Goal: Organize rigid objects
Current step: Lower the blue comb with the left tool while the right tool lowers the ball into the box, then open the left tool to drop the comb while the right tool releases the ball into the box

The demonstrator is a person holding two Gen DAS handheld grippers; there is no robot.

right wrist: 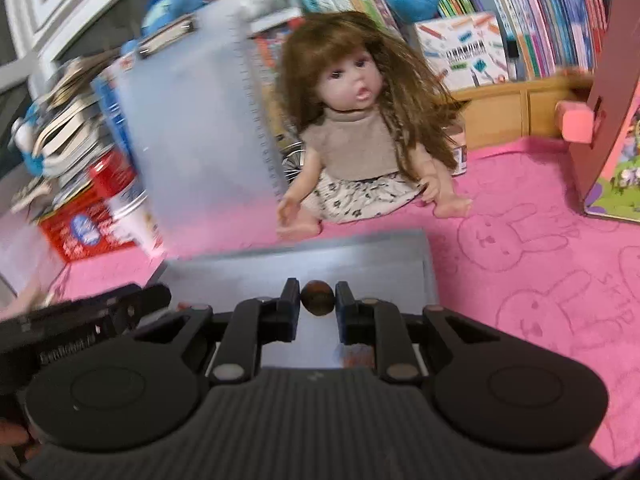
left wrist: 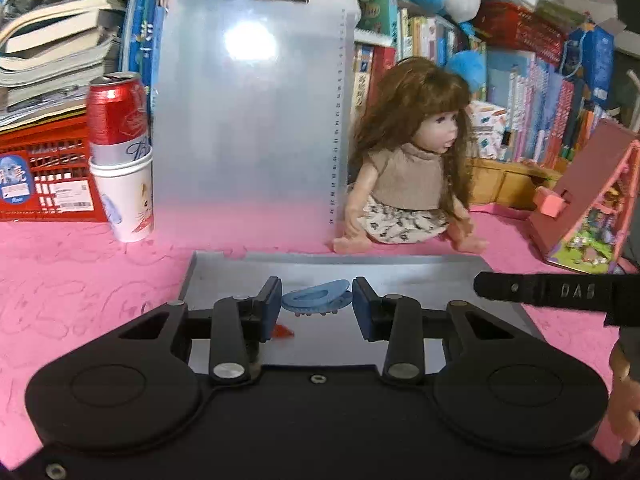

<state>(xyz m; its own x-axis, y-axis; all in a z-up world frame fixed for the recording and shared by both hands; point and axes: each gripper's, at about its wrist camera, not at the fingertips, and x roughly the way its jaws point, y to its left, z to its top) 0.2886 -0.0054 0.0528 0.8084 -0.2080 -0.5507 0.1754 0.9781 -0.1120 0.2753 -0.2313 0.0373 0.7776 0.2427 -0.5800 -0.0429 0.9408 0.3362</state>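
Pink cloth (left wrist: pixel 60 272); black claw arm (left wrist: pixel 560 290) reads "DAB".

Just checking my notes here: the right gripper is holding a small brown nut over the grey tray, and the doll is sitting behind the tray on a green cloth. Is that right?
Not quite: the cloth is pink, not green, as the right wrist view shows. The rest stands: the right gripper is shut on the small brown nut over the grey tray, and the doll sits behind the tray.
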